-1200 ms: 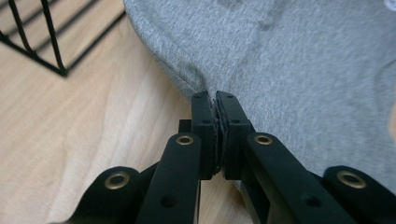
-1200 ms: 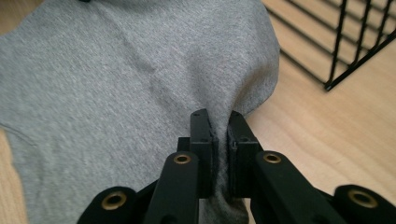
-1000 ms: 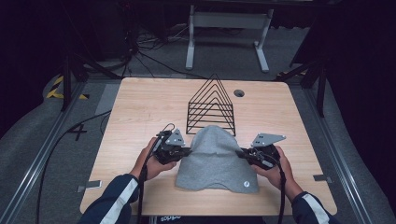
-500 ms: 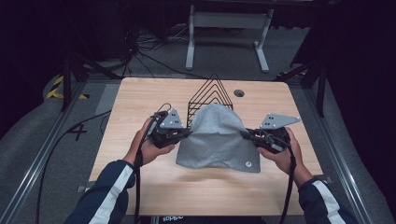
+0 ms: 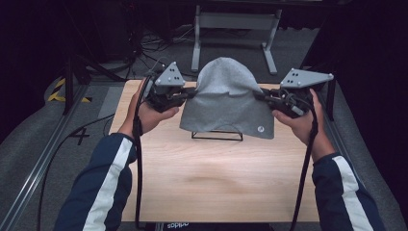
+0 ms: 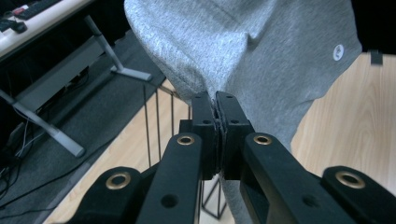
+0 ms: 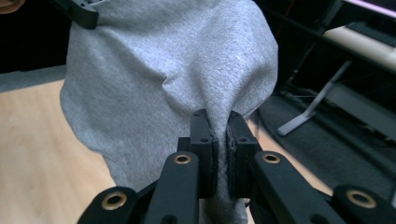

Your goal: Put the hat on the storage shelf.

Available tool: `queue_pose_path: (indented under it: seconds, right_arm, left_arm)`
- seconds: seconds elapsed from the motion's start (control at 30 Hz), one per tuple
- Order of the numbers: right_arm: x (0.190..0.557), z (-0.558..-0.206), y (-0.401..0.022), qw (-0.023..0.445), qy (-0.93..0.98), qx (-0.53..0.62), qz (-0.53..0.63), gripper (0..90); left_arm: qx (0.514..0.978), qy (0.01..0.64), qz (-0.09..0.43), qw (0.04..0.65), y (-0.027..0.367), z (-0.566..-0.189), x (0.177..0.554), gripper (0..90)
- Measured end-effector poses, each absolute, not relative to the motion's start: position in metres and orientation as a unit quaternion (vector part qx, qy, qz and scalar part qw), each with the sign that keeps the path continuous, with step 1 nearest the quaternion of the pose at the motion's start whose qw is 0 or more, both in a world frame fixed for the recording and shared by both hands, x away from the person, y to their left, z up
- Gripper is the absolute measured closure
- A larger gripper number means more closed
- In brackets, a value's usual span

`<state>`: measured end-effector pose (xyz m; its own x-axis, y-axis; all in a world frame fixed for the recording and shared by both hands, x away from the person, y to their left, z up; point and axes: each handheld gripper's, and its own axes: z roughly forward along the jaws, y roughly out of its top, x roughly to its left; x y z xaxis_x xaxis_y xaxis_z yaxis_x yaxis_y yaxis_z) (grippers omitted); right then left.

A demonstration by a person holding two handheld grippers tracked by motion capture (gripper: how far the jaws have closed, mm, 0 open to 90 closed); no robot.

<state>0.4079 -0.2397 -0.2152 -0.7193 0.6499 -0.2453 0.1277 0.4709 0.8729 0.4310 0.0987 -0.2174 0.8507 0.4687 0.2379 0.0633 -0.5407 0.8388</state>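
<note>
Grey beanie (image 5: 225,98) pinched at opposite edges by left gripper (image 5: 188,94) and right gripper (image 5: 260,96); black wire rack (image 6: 161,121) uprights plain in left gripper view.

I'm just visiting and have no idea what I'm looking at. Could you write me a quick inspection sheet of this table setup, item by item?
Surface: light wooden table, bare in front.
Job's things: grey beanie with a small round white logo, held up in the air over a black wire rack that stands on the table.
Clutter: nothing seen.
Grippers: left gripper and right gripper each pinch one side of the beanie, jaws closed on the fabric.
Cables: a black cable trails from each gripper along the forearm.
Surroundings: dark room, grey carpet, metal stand legs behind the table.
</note>
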Motion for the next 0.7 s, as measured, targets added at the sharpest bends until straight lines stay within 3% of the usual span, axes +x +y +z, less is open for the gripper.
queue_pose_path:
  seconds: [0.4,0.7]
  right_arm:
    - [0.45,-0.195,-0.243,0.307,0.786,0.268,0.465,84.3]
    - [0.471,-0.199,-0.241,0.307,0.776,0.283,0.472,84.3]
  left_arm:
    - [0.841,0.18,0.243,0.448,0.086,-0.194,0.475,87.7]
    - [0.829,0.207,0.242,0.459,0.085,-0.202,0.499,87.7]
